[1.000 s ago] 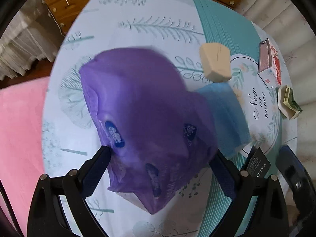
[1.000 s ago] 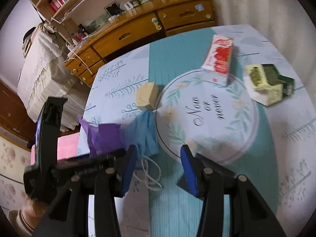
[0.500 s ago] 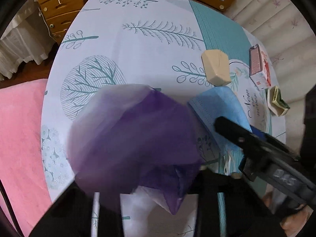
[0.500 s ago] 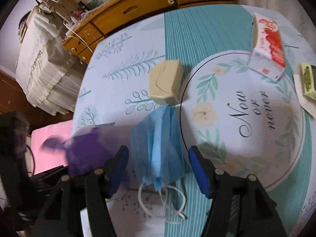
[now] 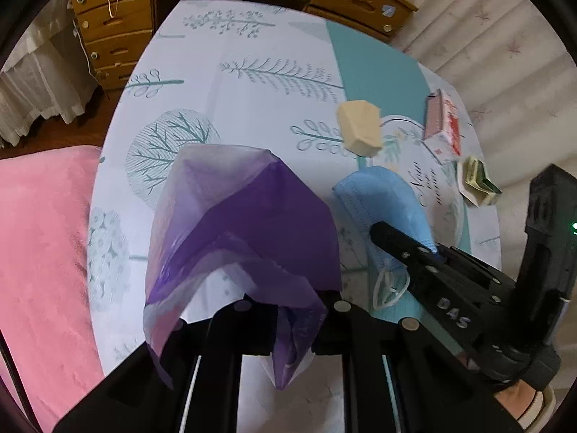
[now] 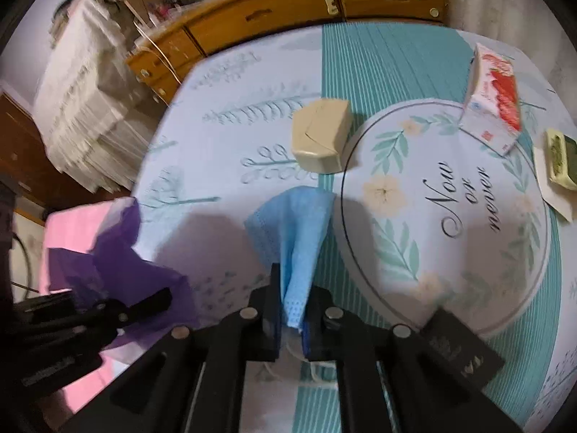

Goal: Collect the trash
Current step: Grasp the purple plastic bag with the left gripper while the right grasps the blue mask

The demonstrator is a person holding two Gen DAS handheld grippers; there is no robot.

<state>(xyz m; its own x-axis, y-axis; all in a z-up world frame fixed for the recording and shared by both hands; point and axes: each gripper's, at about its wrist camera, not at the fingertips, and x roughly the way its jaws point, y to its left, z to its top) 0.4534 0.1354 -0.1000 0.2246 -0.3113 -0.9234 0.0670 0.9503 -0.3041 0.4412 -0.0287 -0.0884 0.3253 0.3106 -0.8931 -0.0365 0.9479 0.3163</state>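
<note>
Purple bag pinched, left gripper | blue mask pinched, right gripper

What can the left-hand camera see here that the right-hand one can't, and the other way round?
Only the left view shows the purple bag billowed open, and the mask's white loops.

Only the right view shows the right gripper shut on the mask, and a black tag.

Both show bag, mask, beige box, red carton and green packet.
</note>
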